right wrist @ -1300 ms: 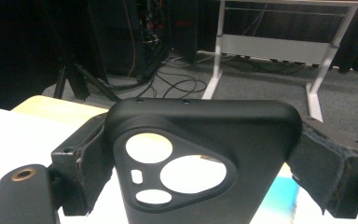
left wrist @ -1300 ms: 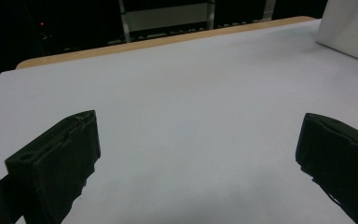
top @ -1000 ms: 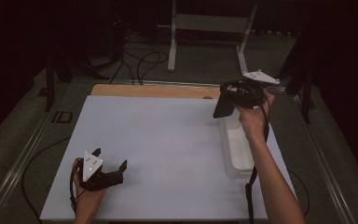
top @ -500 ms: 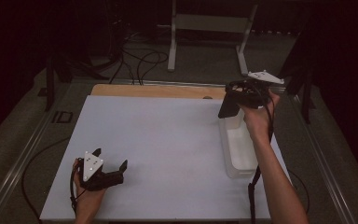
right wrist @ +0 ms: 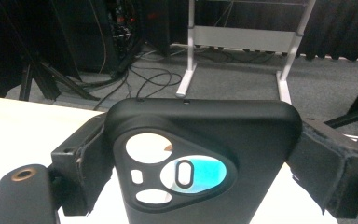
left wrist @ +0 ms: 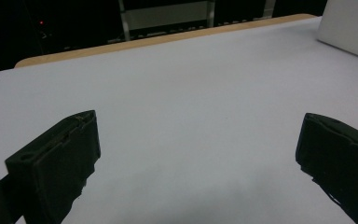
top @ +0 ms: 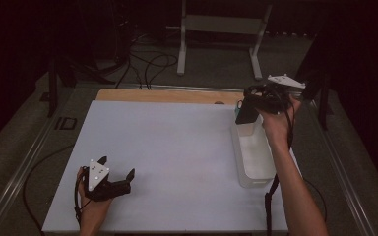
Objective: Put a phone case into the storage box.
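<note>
A person stands at a white rectangular table top point(top: 177, 157) with a hand-held gripper in each hand. The right gripper point(top: 248, 109) is raised near the table's far right corner, above the far end of a clear rectangular plastic bin point(top: 256, 162) that sits along the right edge of the table. Its two black jaws are clamped on the sides of a black soft-plastic phone case with a triangular camera cutout point(right wrist: 200, 158). In the right gripper view the case stands upright between the jaws, its cutout facing the camera, and white table and a patch of turquoise show through the holes. In the high view the case point(top: 246, 112) hangs down from the gripper over the bin. The left gripper point(top: 120, 179) rests low on the near left part of the table, well apart from the bin. Its jaws stand wide apart with only bare white table between them, holding nothing.
</note>
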The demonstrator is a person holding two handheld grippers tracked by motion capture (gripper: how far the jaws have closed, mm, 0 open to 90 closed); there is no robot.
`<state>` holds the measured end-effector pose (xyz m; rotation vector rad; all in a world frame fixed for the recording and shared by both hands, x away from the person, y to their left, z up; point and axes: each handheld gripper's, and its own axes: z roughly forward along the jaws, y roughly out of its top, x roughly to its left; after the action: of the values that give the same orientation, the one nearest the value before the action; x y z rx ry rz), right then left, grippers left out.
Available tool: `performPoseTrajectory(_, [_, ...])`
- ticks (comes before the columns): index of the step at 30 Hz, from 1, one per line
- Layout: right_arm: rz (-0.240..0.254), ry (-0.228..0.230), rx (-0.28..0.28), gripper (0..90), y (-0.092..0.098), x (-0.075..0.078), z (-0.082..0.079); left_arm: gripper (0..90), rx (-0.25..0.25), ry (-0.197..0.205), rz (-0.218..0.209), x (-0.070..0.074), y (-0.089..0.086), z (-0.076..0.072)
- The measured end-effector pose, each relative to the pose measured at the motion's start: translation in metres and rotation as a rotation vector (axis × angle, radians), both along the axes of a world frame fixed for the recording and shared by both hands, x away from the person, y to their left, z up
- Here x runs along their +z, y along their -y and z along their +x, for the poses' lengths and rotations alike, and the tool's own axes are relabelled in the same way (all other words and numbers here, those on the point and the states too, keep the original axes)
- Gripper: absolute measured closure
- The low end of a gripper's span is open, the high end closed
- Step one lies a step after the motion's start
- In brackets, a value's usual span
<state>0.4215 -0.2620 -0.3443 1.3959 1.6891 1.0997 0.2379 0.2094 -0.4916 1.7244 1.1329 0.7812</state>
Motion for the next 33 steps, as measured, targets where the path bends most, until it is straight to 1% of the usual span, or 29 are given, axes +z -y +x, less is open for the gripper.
performPoseTrajectory(10, [-0.005,-0.023,-0.022,13.3,0.007,-0.007,0.004,0.2,0.001,0.001,0.0,0.0,0.0,0.0])
performPoseTrajectory(21, [-0.01,-0.05,-0.043,13.3,0.01,-0.017,0.01,0.2,0.0,0.001,0.004,0.0,0.0,0.0])
performPoseTrajectory(33, [-0.017,-0.072,-0.045,13.3,0.008,-0.024,0.015,0.2,-0.001,0.002,0.006,0.0,0.0,-0.001])
